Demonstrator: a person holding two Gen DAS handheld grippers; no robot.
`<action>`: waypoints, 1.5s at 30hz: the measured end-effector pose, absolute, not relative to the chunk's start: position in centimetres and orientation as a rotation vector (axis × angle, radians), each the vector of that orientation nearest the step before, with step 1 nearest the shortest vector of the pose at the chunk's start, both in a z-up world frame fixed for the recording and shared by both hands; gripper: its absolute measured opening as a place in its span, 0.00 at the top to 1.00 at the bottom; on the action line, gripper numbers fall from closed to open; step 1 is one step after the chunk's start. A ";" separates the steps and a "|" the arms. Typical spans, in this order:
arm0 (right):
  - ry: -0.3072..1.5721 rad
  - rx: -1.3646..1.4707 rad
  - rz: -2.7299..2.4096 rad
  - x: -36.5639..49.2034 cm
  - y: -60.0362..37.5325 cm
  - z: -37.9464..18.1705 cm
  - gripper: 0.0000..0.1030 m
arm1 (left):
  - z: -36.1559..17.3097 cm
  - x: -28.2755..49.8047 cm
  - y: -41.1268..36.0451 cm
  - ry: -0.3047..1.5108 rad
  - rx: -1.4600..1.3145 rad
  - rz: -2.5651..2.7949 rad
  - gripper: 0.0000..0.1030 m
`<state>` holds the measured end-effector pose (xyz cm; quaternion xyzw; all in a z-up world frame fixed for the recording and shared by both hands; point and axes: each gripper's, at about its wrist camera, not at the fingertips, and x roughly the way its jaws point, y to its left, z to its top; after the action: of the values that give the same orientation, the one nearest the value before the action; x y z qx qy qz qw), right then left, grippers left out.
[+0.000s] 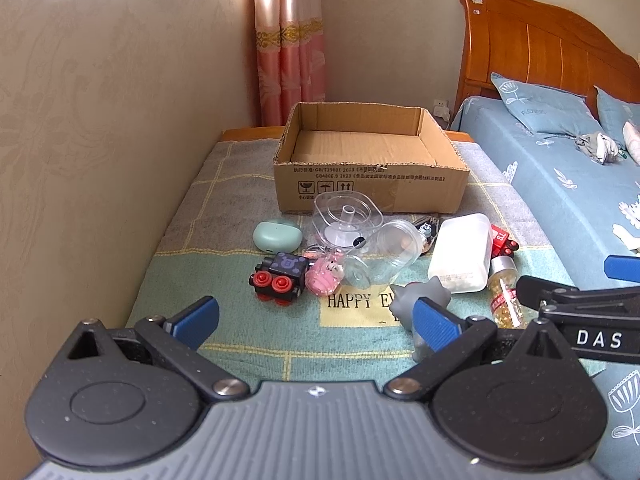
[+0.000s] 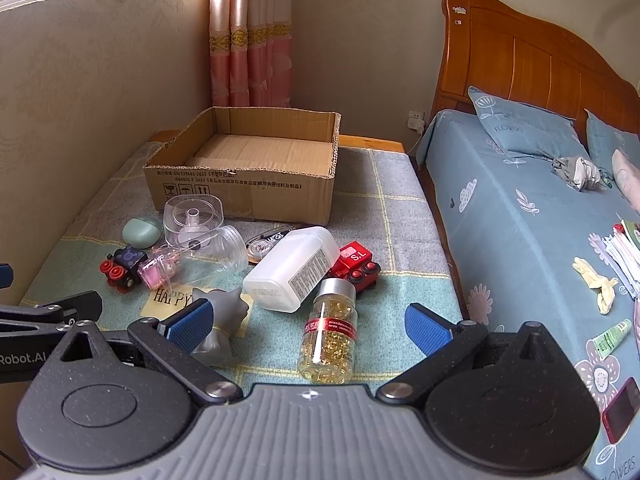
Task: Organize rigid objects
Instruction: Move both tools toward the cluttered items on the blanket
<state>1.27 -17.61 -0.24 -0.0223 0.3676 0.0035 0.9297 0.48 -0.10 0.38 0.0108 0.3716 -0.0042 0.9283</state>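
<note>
An open cardboard box (image 1: 372, 190) (image 2: 240, 188) stands at the back of the cloth-covered bench, nothing visible inside. In front of it lie a mint case (image 1: 277, 235), a black toy train (image 1: 280, 278), a pink toy (image 1: 324, 276), clear containers (image 1: 344, 216), a clear jar (image 1: 384, 256), a white bottle (image 2: 292, 268), a red toy train (image 2: 356, 266), a gold capsule bottle (image 2: 330, 334) and a grey spiky figure (image 2: 224, 320). My left gripper (image 1: 316, 320) is open and empty, short of the toys. My right gripper (image 2: 308, 326) is open, with the capsule bottle lying between its fingers.
A wall runs along the bench's left side. A bed with a blue sheet (image 2: 520, 220) borders it on the right, with pillows, papers (image 2: 624, 252), a tube (image 2: 610, 338) and a red phone (image 2: 622, 408). A pink curtain (image 1: 288, 48) hangs behind the box.
</note>
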 end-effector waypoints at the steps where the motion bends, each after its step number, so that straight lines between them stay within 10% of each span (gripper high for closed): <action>1: 0.752 -0.045 0.007 1.3 -17.6 -0.2 0.00 | 0.4 0.5 -0.1 0.762 0.021 -0.011 0.01; 45: 0.851 -0.036 0.257 3.9 -20.1 -8.0 0.00 | -6.5 4.5 2.1 0.808 0.067 -0.145 0.01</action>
<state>3.94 -20.13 -7.99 -0.0173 0.4116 0.1243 0.9027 4.50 2.05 -6.55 0.0323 0.3928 -0.0703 0.9164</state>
